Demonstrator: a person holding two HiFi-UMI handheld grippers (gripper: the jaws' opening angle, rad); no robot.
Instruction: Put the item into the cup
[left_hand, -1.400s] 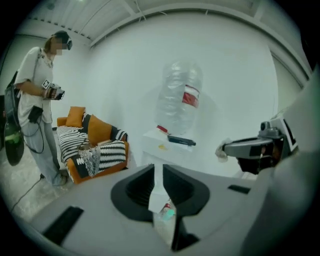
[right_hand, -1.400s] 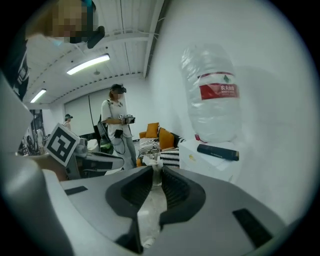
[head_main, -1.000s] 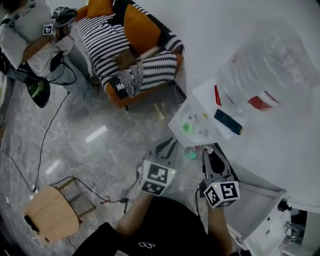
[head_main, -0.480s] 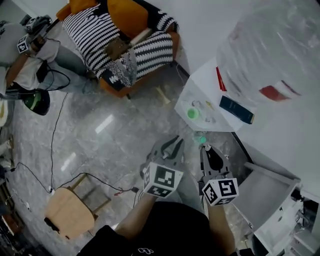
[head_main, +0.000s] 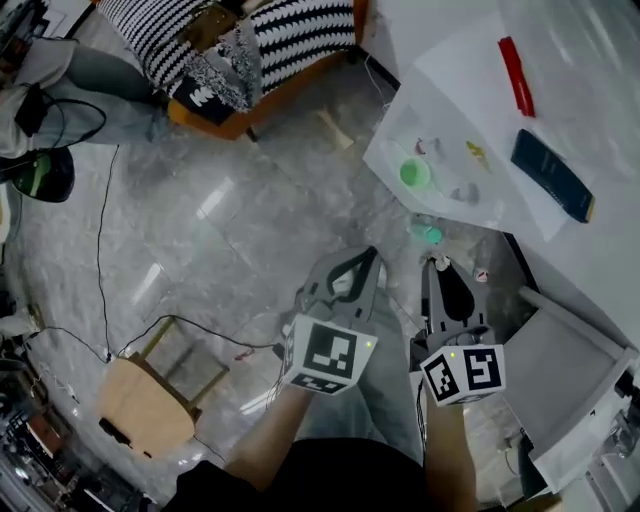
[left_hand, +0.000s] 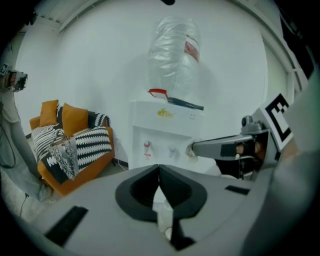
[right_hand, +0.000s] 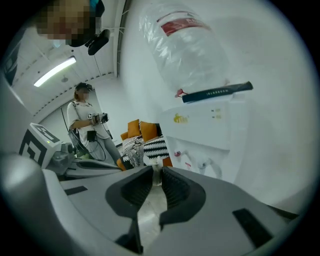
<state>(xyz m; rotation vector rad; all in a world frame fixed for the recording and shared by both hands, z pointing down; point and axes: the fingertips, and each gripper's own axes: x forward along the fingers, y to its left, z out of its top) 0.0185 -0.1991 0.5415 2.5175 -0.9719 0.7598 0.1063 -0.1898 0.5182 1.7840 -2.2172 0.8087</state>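
My right gripper (head_main: 437, 262) points at the front of a white water dispenser (head_main: 470, 150) and is shut on a small pale item (right_hand: 156, 172). That item shows as a whitish scrap at the right gripper's tip (left_hand: 192, 148) in the left gripper view. A small green round thing (head_main: 428, 234) lies just ahead of those tips; I cannot tell whether it is the cup. My left gripper (head_main: 372, 253) hangs beside it over the floor. Its jaws are closing and meet at the tips (left_hand: 159, 167) with nothing between them.
On the dispenser's top lie a red strip (head_main: 510, 62), a dark blue flat box (head_main: 550, 175) and a green disc (head_main: 414, 174). An orange sofa with striped cushions (head_main: 250, 50) stands behind. A wooden stool (head_main: 150, 400) and cables are on the marble floor. A person (right_hand: 87, 125) stands far off.
The head view has swung, so the dispenser now sits higher and further right. Both grippers have come forward towards its front, the right one still with the pale item.
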